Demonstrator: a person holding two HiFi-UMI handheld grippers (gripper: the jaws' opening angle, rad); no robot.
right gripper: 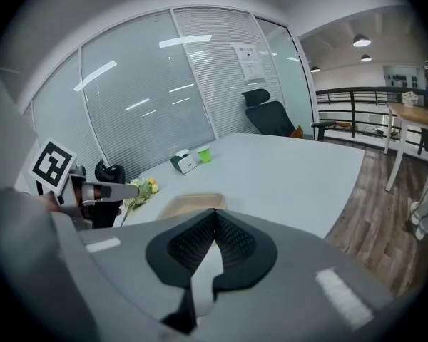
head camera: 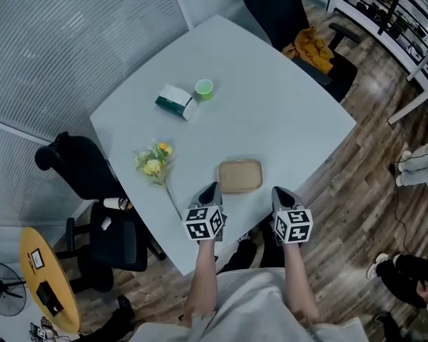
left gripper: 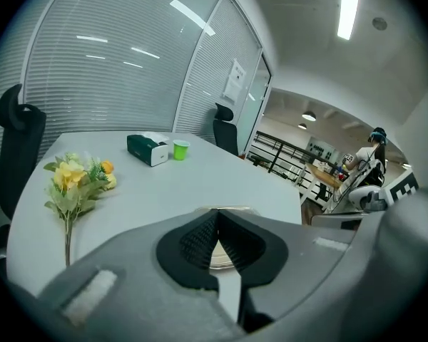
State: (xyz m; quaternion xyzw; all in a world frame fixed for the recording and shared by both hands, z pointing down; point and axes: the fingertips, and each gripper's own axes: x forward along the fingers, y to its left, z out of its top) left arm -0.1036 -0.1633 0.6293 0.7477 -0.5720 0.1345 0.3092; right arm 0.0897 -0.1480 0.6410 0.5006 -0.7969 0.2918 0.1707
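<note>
While left claw (head camera: 213, 187) and right claw (head camera: 277, 191) sit shut, rounded tan tray (head camera: 240, 176) lies near.

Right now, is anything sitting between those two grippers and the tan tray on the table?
Nothing visible does. The tan tray lies on the table just ahead of the left gripper and right gripper, both shut. The flower bunch lies off to the left; the tissue box and green cup stand farther back.
</note>
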